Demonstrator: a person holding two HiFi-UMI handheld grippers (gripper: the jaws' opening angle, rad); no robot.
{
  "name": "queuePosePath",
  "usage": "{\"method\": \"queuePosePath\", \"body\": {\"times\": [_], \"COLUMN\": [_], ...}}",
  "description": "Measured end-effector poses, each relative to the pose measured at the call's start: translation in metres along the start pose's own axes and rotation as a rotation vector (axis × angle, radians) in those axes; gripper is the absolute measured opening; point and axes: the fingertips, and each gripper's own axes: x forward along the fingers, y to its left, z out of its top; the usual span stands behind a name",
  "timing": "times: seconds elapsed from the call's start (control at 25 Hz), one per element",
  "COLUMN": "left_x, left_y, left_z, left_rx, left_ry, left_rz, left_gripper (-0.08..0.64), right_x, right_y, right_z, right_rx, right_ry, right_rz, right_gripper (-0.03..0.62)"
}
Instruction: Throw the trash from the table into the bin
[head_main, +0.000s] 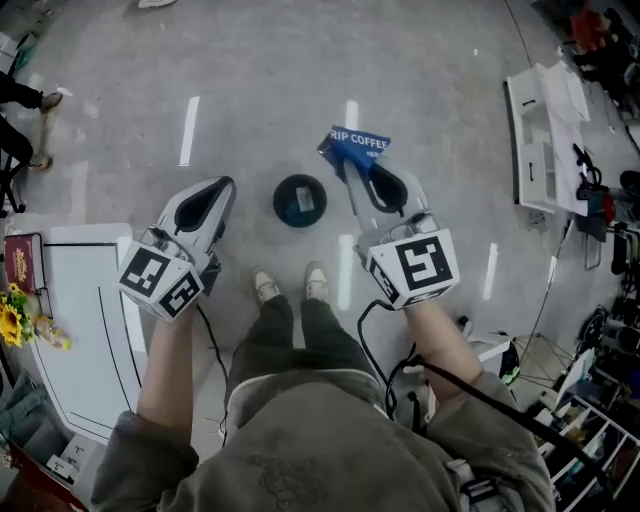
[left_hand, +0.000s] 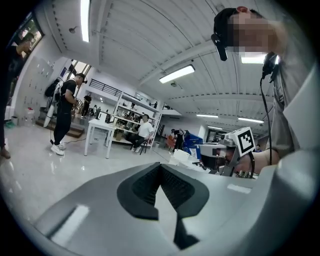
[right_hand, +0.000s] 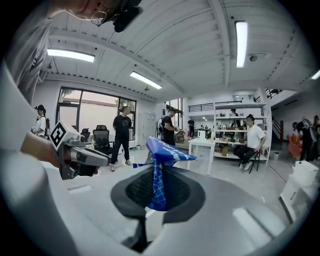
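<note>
In the head view a small round black bin (head_main: 300, 200) stands on the grey floor just ahead of the person's shoes. My right gripper (head_main: 352, 172) is to the right of the bin, shut on a blue coffee packet (head_main: 358, 146) that sticks out past its tips. The right gripper view shows the packet (right_hand: 159, 165) pinched upright between the jaws of that gripper (right_hand: 159, 175). My left gripper (head_main: 226, 184) is left of the bin, its jaws together with nothing in them. In the left gripper view the left gripper (left_hand: 161, 168) is likewise empty.
A white table (head_main: 80, 300) lies at the left with a red box (head_main: 22, 262) and yellow flowers (head_main: 12, 322) on it. A white desk (head_main: 545, 130) and cluttered shelving stand at the right. Several people and a white table (left_hand: 100, 128) are farther off in the room.
</note>
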Motion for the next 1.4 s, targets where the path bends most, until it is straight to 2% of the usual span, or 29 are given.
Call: {"method": "queuePosePath", "body": {"times": [0.32,0.52,0.8,1.0,1.4], "left_x": [0.048,0.069,0.108,0.126,0.150], "left_y": [0.066,0.092,0.138,0.153,0.176], "left_z": [-0.114,-0.190,-0.325,-0.383,-0.544], "left_rx": [-0.053,-0.099,-0.152,-0.176,-0.243], "left_ry": [0.023,0.087,0.133,0.149,0.278], "left_rz": [-0.012,-0.011,-0.033,-0.052,-0.059], "left_gripper": [-0.002,-0.002,-0.002,-0.002,-0.002], "right_x": [0.071,0.103,0.153,0.168,0.187], "right_y": [0.004,0.008,0.004,0.010,0.026], "right_z": [-0.124,-0.212,-0.358,-0.429,-0.598], "right_rx": [0.027,0.075,0.092,0.089,0.113], "right_ry": [0.126,0.217,0.313,0.379,0.529], "right_rz": [0.040,0.064,0.070,0.099,0.133], "right_gripper": [0.020,0.020,0.020,0.020,0.021]}}
